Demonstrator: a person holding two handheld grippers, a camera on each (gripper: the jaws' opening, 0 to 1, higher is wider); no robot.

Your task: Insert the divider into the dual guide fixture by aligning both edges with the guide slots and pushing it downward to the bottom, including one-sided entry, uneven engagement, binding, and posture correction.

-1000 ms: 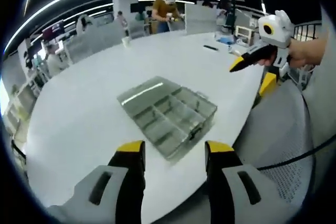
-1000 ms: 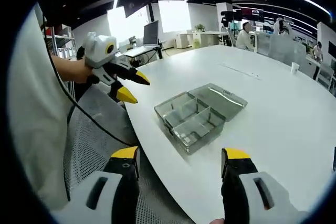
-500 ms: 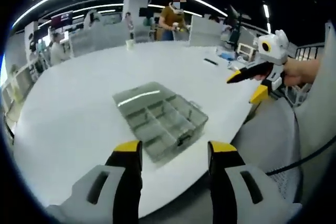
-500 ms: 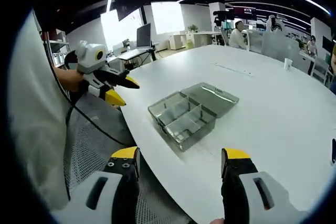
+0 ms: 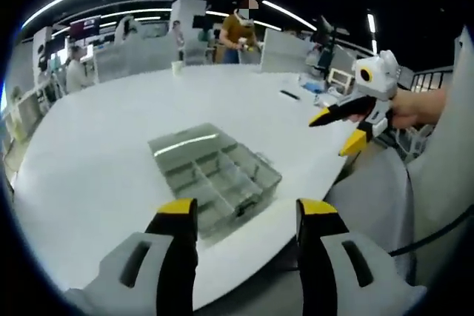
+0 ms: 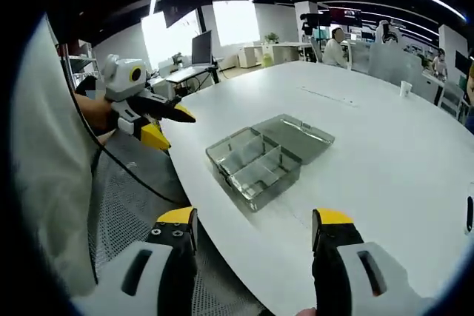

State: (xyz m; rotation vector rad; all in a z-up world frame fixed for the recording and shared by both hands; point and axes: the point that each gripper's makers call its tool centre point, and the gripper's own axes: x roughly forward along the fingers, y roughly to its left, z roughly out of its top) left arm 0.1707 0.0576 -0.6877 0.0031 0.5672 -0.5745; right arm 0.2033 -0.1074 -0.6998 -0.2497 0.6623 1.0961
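Left gripper view: left tool point(image 5: 241, 216) w/ yellow-tipped grey jaws is hovering above the near edge of the round white bench point(image 5: 111, 160), jaws standing apart, nothing between them. The clear plastic compartment box w/ open lid point(image 5: 213, 177) is lying on the bench just beyond the tips, at about 11 o'clock from them, lid flat on the far side. Inner walls are splitting it into several cells; can't tell which piece is the divider or the guide slots. Right tool point(image 5: 344, 129) is coming in at 2 o'clock, held in a hand point(image 5: 415, 109), well apart from the box, its yellow tips spread. A white cup point(image 5: 177, 67) is sitting on the bench's far edge at 12 o'clock.

Right gripper view: right tool point(image 6: 255, 227), jaws apart and empty, is pointing at the box point(image 6: 255, 164), which is sitting near the bench point(image 6: 385, 146) edge at 12 o'clock. Left tool point(image 6: 167, 123) is hanging at 10 o'clock, off the bench edge, above a grey mesh chair point(image 6: 133, 197), tips spread.
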